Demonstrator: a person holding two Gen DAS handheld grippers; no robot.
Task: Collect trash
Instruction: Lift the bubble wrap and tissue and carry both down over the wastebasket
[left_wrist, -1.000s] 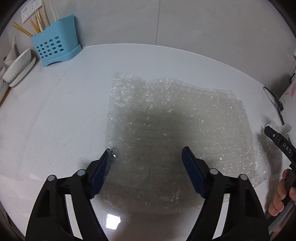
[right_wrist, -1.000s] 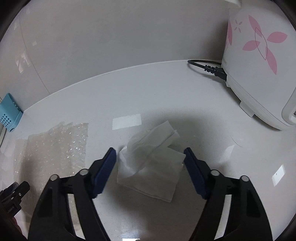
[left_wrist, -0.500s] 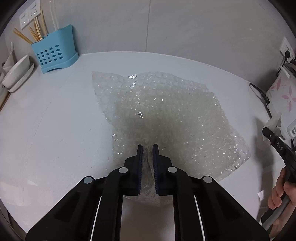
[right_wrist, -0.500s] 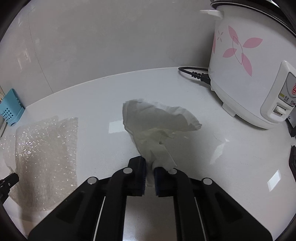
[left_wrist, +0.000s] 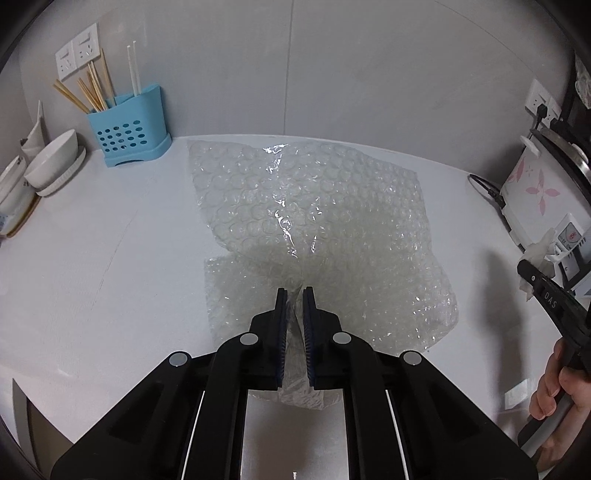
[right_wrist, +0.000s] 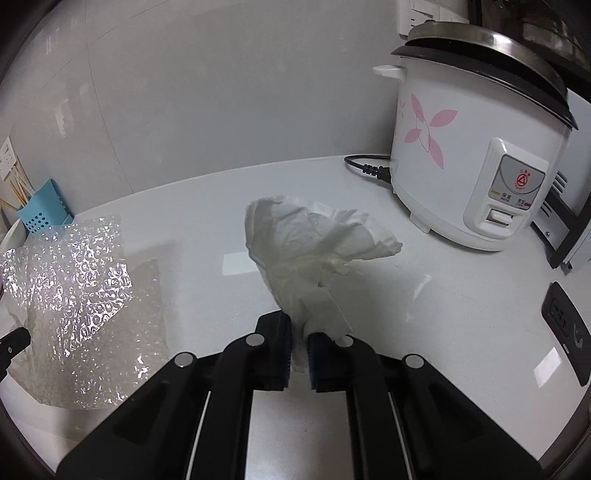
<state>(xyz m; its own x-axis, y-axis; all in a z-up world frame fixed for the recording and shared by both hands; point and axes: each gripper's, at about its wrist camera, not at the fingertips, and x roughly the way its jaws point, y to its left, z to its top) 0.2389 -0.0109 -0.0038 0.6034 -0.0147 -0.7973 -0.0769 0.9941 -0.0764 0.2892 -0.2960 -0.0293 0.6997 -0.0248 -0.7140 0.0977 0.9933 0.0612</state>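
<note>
Clear bubble wrap (left_wrist: 314, 229) is pinched at its near edge between the blue pads of your left gripper (left_wrist: 295, 295), which have come together on it, and the sheet hangs lifted from that pinch, its far part spread over the white counter (left_wrist: 110, 277) and creased down the middle. White tissue (right_wrist: 314, 243), crumpled, is clamped the same way in your right gripper (right_wrist: 300, 325); its near end is squeezed between the two pads and the rest fans out above the counter, clear of the surface with a shadow under it. Seen from the right wrist, the bubble wrap sits well to the left of the tissue, raised and glinting. You can see your right hand (left_wrist: 557, 387) at the right edge of the left wrist view, wrapped round the handle of that gripper. Far left on the counter stands a blue holder (left_wrist: 129, 133) with chopsticks (left_wrist: 88, 94) in it, against the grey wall, and just left of it white bowls (left_wrist: 51, 162) are stacked. Far right stands a white rice cooker (right_wrist: 461, 162) with pink petals on its side and a dark-rimmed lid, its black cord (right_wrist: 365, 168) lying on the counter behind the tissue. Wall sockets (left_wrist: 75, 51) show above the holder.
</note>
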